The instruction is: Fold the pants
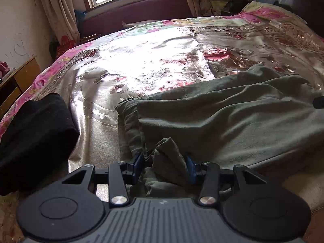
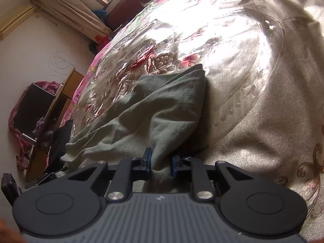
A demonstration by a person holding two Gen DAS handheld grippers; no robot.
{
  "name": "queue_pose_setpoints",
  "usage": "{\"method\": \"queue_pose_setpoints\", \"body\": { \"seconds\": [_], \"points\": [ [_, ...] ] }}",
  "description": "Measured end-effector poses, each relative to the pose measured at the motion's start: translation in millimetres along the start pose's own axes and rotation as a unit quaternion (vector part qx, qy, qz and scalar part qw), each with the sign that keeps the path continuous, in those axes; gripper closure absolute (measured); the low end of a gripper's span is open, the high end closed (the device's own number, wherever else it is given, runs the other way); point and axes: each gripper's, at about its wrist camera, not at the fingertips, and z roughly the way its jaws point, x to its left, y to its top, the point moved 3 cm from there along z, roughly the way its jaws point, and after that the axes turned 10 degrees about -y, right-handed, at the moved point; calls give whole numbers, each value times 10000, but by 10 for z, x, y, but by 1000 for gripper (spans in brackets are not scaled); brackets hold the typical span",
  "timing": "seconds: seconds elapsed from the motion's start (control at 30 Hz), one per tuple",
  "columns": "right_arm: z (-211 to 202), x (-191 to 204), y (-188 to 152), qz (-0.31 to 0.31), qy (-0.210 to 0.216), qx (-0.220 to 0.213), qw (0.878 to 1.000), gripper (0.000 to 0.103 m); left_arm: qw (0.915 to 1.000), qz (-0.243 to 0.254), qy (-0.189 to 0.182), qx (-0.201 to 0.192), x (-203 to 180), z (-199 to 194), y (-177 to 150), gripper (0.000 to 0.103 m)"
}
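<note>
Grey-green pants (image 1: 222, 113) lie on a shiny floral bedspread (image 1: 141, 60), with the upper layer doubled over the lower one. My left gripper (image 1: 165, 162) is shut on a bunched fold of the pants at their near edge. In the right wrist view the same pants (image 2: 158, 109) rise toward the camera, lifted off the bed. My right gripper (image 2: 161, 162) is shut on a pinch of that cloth between its blue pads (image 2: 148, 159). The tip of the right gripper shows at the far right edge of the left wrist view (image 1: 319, 102).
A black garment (image 1: 34, 141) lies on the bed's left edge. A wooden bedside cabinet (image 1: 18, 81) stands left of the bed. A maroon bench (image 1: 137, 14) sits under the window, curtains on both sides. Clutter lies beside the bed (image 2: 30, 111).
</note>
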Motion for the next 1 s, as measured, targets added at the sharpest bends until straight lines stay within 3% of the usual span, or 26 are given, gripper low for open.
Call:
{"method": "queue_pose_setpoints", "body": {
  "seconds": [0.23, 0.5, 0.7, 1.0],
  "points": [
    [-252, 187, 116, -67, -122, -312, 9994, 94, 9998, 92, 35, -181, -48, -24, -58, 44],
    [-367, 1126, 349, -1094, -221, -634, 9917, 94, 9991, -52, -12, -416, -13, -41, -94, 44],
    [-122, 1961, 297, -2044, -141, -539, 9773, 94, 9984, 73, 66, -549, -53, -32, -107, 44],
    [336, 2420, 26, -2483, -37, -134, 9686, 94, 9977, -57, -49, -675, -10, -61, -140, 44]
  ]
}}
